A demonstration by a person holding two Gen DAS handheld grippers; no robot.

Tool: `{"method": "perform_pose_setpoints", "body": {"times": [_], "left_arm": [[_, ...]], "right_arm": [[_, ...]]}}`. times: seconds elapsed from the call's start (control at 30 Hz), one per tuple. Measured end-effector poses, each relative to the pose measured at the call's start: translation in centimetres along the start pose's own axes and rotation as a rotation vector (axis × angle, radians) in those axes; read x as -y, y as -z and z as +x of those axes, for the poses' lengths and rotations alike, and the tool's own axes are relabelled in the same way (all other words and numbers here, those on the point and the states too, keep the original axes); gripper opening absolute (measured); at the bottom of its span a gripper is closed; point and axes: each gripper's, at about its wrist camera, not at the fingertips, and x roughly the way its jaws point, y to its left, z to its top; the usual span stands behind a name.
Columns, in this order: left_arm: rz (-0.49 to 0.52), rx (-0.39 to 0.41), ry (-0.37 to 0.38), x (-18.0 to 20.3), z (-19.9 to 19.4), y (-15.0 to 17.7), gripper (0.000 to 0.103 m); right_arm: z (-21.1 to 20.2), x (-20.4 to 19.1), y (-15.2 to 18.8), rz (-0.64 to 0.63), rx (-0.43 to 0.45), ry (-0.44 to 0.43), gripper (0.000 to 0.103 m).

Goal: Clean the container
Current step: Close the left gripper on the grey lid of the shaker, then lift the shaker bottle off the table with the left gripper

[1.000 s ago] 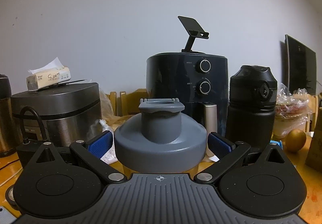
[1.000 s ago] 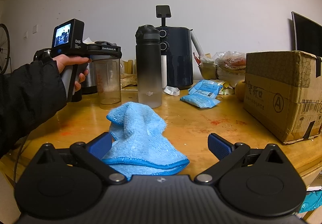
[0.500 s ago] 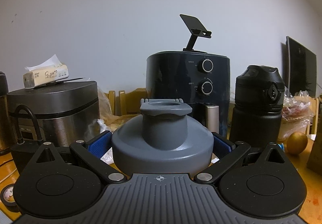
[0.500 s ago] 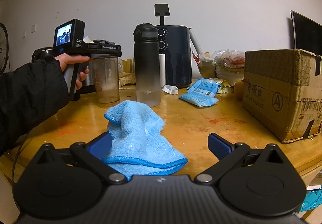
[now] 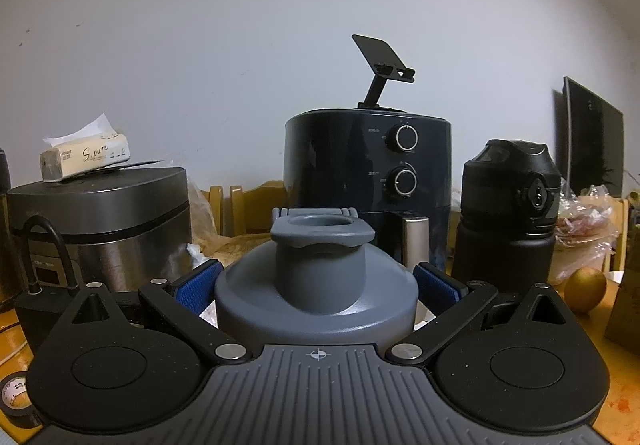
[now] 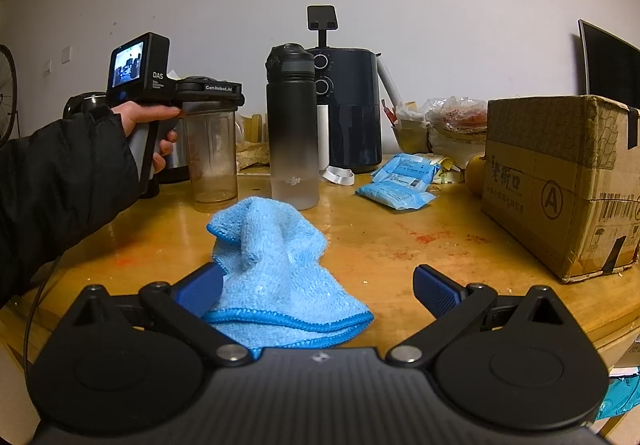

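- I square my left gripper (image 5: 316, 281) on the grey lid (image 5: 316, 285) of the clear container (image 6: 212, 157), pads pinching its sides; grip level, no tilting.
- My right gripper (image 6: 318, 285) is spread wide, its left pad touching the blue cloth (image 6: 276, 269).
- Farther off, the container stands on the table (image 6: 400, 241) beside the black bottle (image 6: 292, 125).

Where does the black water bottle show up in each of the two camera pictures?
Left wrist view: the black water bottle stands at the right, beside the air fryer.
Right wrist view: the bottle stands at centre, behind the blue cloth.
Shared landmark: the air fryer with two dials.
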Motion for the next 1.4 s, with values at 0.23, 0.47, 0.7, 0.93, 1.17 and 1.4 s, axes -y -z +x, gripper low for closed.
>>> {"method": "perform_pose_setpoints", "body": {"times": [0.23,0.47,0.7,0.93,1.17,1.4], "left_arm": [[-0.014,-0.001,-0.006,-0.2,0.1,-0.1,0.095],[-0.015,-0.016,0.000,-0.3,0.0,-0.3,0.095],[-0.014,-0.013,0.012,-0.6,-0.1,-0.2,0.095],[-0.016,-0.006,0.010,-0.5,-0.2,-0.2,0.094],[-0.043,-0.004,0.021,-0.8,-0.4,-0.5,0.094],[-0.037,0.012,0.011,-0.7,-1.0,-1.3,0.094]], "right_arm": [[0.0,-0.1,0.1,0.001,-0.001,0.005,0.103],[0.1,-0.2,0.2,0.001,-0.002,0.004,0.103],[0.1,-0.1,0.3,0.004,-0.003,0.010,0.103],[0.0,-0.1,0.2,0.002,-0.004,0.011,0.103],[0.1,-0.1,0.2,0.002,-0.003,0.011,0.103],[0.0,-0.1,0.3,0.001,0.001,0.010,0.103]]}}
